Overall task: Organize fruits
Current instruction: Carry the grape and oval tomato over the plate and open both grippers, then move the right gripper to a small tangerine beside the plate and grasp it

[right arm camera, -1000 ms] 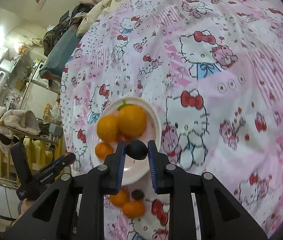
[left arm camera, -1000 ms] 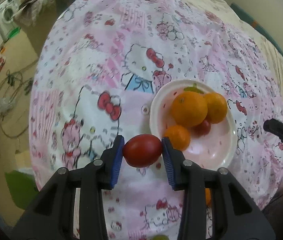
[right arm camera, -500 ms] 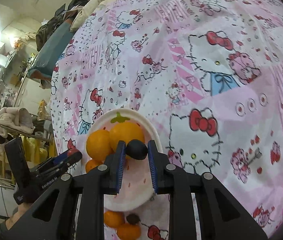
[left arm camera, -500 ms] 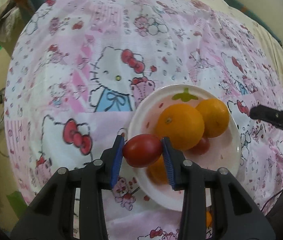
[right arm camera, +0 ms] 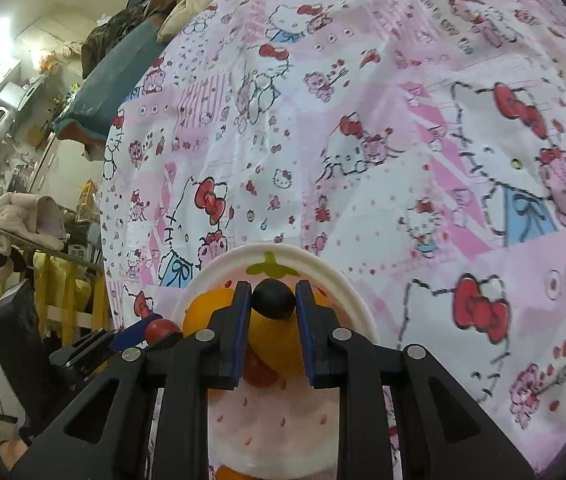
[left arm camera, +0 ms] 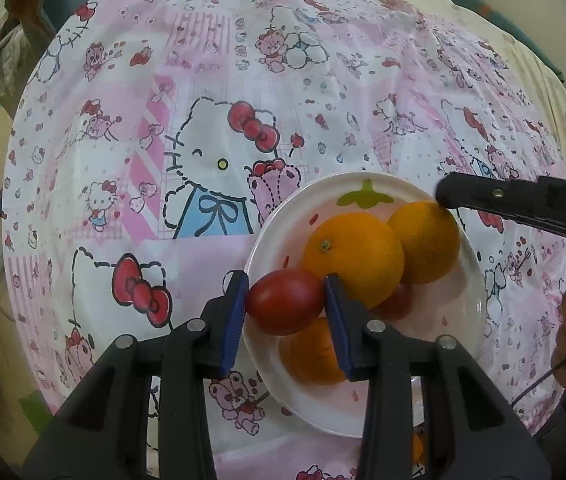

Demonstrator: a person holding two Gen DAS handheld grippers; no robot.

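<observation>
Pink cloth (left arm camera: 211, 92): cat-and-bow cartoon print, covers the whole work surface in the left wrist view.
Left gripper (left arm camera: 286, 302): blue pads closed narrow on a red tomato (left arm camera: 285, 300), one pad on each side, held over the near left rim of the plate.
Plate (left arm camera: 271, 224): white, green leaf mark at its far rim, lies on the cloth right of centre.
Fruit on plate: big orange (left arm camera: 353, 258) in the middle; second orange (left arm camera: 423, 242) touching it on the right; a third orange (left arm camera: 313, 354) at the near side, partly behind the gripper finger; a small red fruit (left arm camera: 397, 300) tucked between the oranges.
Right gripper, seen from left view: black finger (left arm camera: 503, 200) reaches in from the right edge, its tip over the far right orange; what it holds cannot be told from here.

Right wrist view
Right gripper (right arm camera: 273, 300): pads closed narrow on a small dark round fruit (right arm camera: 273, 300), held above the far part of the plate (right arm camera: 347, 292).
Under it: an orange (right arm camera: 203, 312) shows to the left of the fingers, more orange between them.
Left gripper, seen from right view: at the lower left by the plate rim, the red tomato (right arm camera: 161, 329) between its blue pads.
Background: cluttered room at left, clothes (right arm camera: 23, 216) draped on a rail.
</observation>
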